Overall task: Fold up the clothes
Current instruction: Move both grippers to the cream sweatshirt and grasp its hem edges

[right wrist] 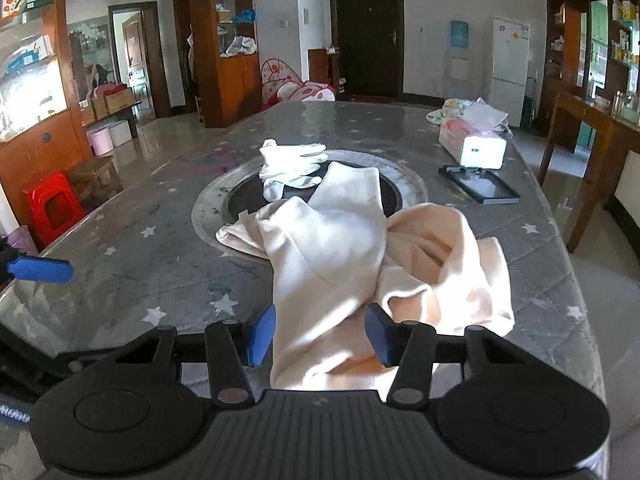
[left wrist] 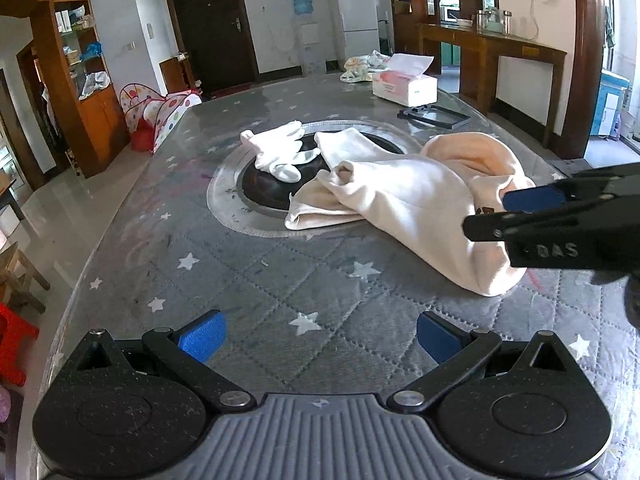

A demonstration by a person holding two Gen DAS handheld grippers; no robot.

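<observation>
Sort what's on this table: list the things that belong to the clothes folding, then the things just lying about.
For the job:
cream garment
white gloves
left gripper, open
right gripper, open around the garment

Lying about:
tissue box
black tray
patterned cloth bundle

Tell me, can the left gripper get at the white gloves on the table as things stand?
Probably yes. The left gripper is open and holds nothing, and bare tablecloth lies between it and the white gloves. The cream garment sits off to the right, not across that path.
</observation>
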